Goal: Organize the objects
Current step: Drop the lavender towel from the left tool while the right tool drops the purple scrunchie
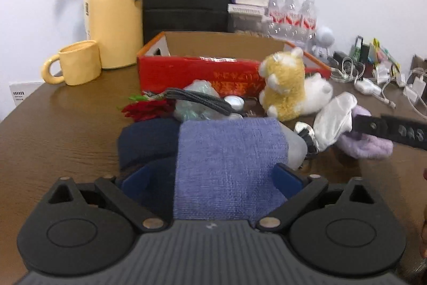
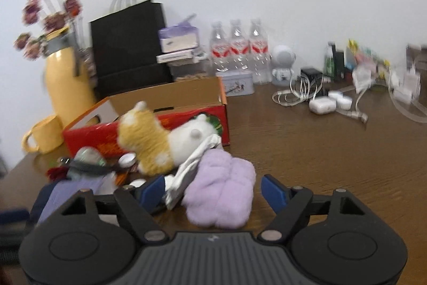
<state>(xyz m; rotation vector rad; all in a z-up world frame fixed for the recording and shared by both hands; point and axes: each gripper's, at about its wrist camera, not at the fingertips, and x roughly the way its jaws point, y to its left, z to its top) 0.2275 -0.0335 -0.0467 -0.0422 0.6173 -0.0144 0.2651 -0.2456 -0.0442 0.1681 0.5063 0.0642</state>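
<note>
Left gripper [image 1: 213, 178] jaws spread around folded blue-violet cloth [image 1: 229, 164], pads not pressing. Right gripper [image 2: 213, 191] released, straddling fluffy lilac cloth [image 2: 221, 191]. Both mid-tabletop, near red cardboard box [image 1: 200, 76].

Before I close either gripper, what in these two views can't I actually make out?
- Inside of the red box: left wrist view, its own front wall hides the contents.
- Small items behind the blue cloth: hidden by the cloth, left view.
- Right gripper pads touching the purple fluffy item: unclear, right view blurred.
- Cables and chargers: too blurred to identify.
</note>
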